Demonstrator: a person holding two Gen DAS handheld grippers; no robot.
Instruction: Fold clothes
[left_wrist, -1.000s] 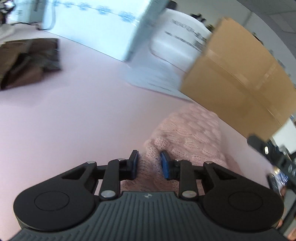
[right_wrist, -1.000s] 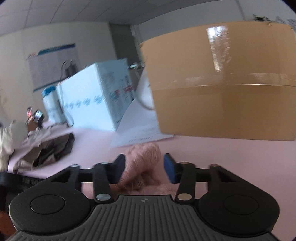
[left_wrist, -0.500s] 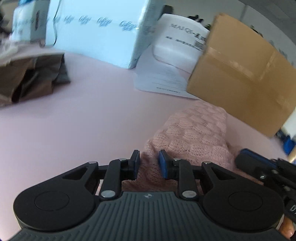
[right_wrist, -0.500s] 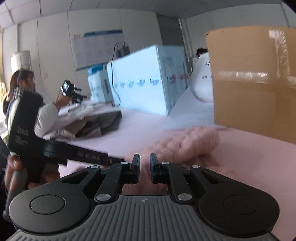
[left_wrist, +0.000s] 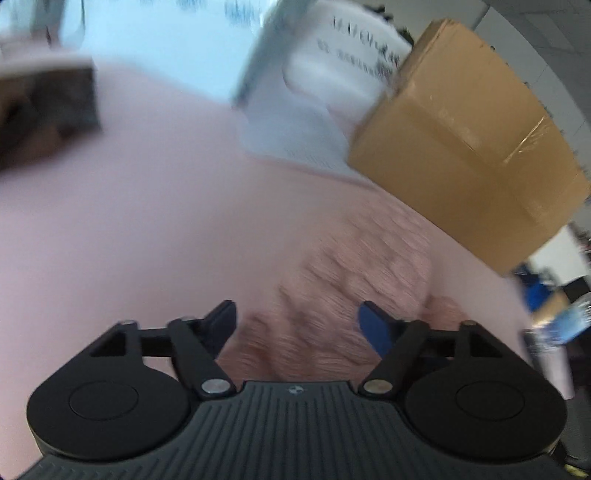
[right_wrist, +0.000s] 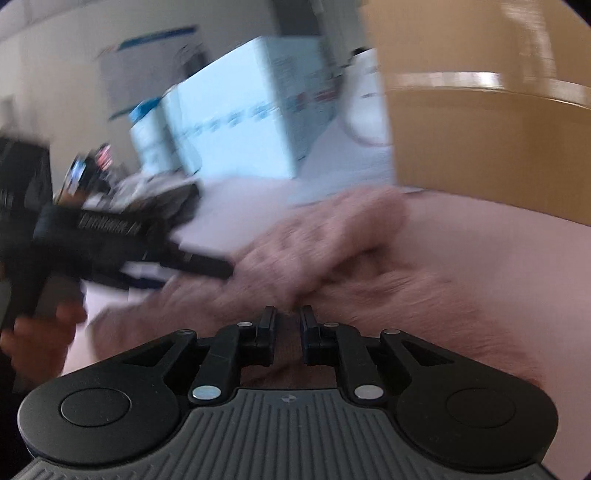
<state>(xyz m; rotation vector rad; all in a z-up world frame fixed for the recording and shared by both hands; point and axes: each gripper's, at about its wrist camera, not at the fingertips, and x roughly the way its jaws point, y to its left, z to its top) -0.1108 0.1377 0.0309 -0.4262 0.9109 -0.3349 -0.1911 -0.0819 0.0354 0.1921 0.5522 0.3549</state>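
A pink knitted sweater (left_wrist: 354, 280) lies bunched on the pink table (left_wrist: 147, 229); it also shows in the right wrist view (right_wrist: 332, 251). My left gripper (left_wrist: 297, 321) is open, its jaws wide apart over the sweater's near edge, holding nothing. It also shows from the side in the right wrist view (right_wrist: 122, 243), at the sweater's left. My right gripper (right_wrist: 288, 321) is shut on a fold of the sweater, with knit fabric between its jaws. Both views are blurred by motion.
A brown cardboard box (left_wrist: 469, 147) stands close behind the sweater on the right. A light blue box (left_wrist: 155, 40) and white papers (left_wrist: 295, 136) are at the back. A dark brown garment (left_wrist: 44, 114) lies at the far left.
My left gripper has opened wide and let go of the sweater. My right gripper stays shut on the fabric. Both cameras are swinging.
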